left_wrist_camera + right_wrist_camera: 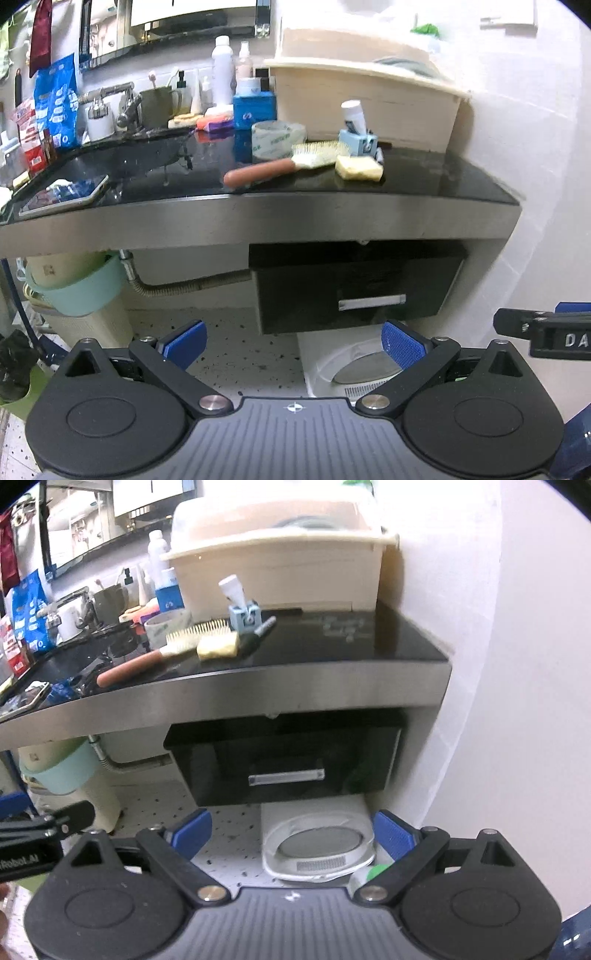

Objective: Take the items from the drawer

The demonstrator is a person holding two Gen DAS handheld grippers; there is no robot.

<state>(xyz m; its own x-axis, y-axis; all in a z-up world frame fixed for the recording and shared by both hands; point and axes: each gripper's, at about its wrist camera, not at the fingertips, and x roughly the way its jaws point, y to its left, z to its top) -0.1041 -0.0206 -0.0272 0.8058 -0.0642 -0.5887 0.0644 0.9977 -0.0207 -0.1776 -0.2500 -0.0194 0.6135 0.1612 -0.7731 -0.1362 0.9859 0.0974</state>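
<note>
A black drawer (pixel 354 291) (pixel 284 760) hangs under the dark countertop (pixel 295 210) (pixel 258 686), its front pushed in, with a silver bar handle (pixel 372 301) (pixel 286 776). On the counter lie a red-handled brush (pixel 280 166) (pixel 155 655), a yellow sponge (pixel 359 167) (pixel 217 645), a tape roll (pixel 279 138) (pixel 164 626) and a blue holder with a white tube (pixel 356 129) (pixel 242 605). My left gripper (pixel 293 341) is open, below and in front of the drawer, holding nothing. My right gripper (pixel 291 830) is open too, empty, below the handle.
A cream plastic bin (pixel 365 107) (pixel 280 565) stands at the counter's back right. A phone (pixel 66 194) lies at the left front edge. Bottles and a faucet (pixel 122 99) crowd the left. Under the counter sit a white scale (pixel 317 843), a mint basin (pixel 81 291) and a hose.
</note>
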